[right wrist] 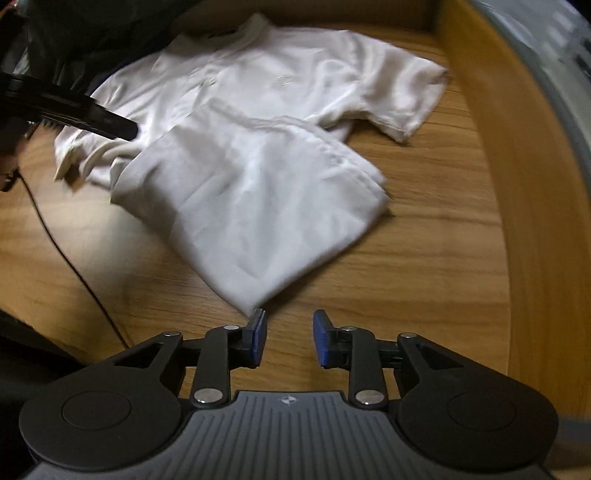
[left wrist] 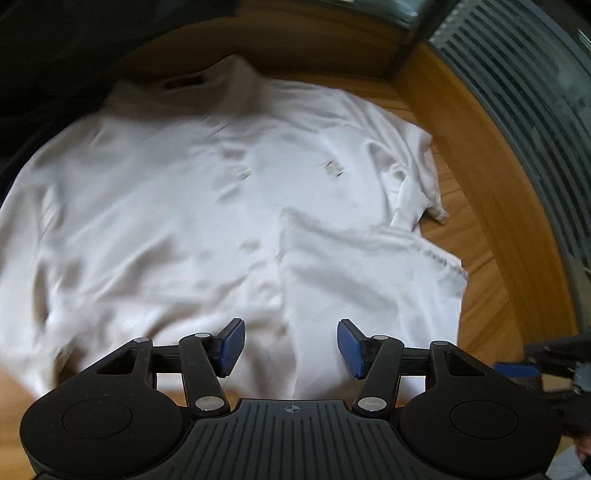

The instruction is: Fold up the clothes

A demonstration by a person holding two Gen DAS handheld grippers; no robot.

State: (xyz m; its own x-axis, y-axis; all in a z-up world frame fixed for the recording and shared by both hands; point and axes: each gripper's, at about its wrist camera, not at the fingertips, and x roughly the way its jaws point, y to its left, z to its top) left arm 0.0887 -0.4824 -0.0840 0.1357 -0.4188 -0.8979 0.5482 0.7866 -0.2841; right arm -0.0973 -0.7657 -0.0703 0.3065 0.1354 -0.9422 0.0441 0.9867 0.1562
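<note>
A white polo shirt (left wrist: 155, 192) lies face up on the wooden table (left wrist: 480, 295), collar at the far side. Its lower right part is folded back over the body as a flap (left wrist: 362, 280). My left gripper (left wrist: 290, 345) is open and empty, just above the shirt's near edge. In the right wrist view the same shirt (right wrist: 295, 74) and its folded flap (right wrist: 258, 199) lie ahead. My right gripper (right wrist: 289, 338) is open and empty over bare wood, right at the flap's near corner. The left gripper's arm (right wrist: 74, 110) shows at the left.
The table has a raised curved wooden rim (right wrist: 535, 221) on the right. A slatted grey surface (left wrist: 524, 74) lies beyond it. A dark cable (right wrist: 74, 266) runs over the table at the left. Dark fabric (right wrist: 92, 33) sits behind the shirt.
</note>
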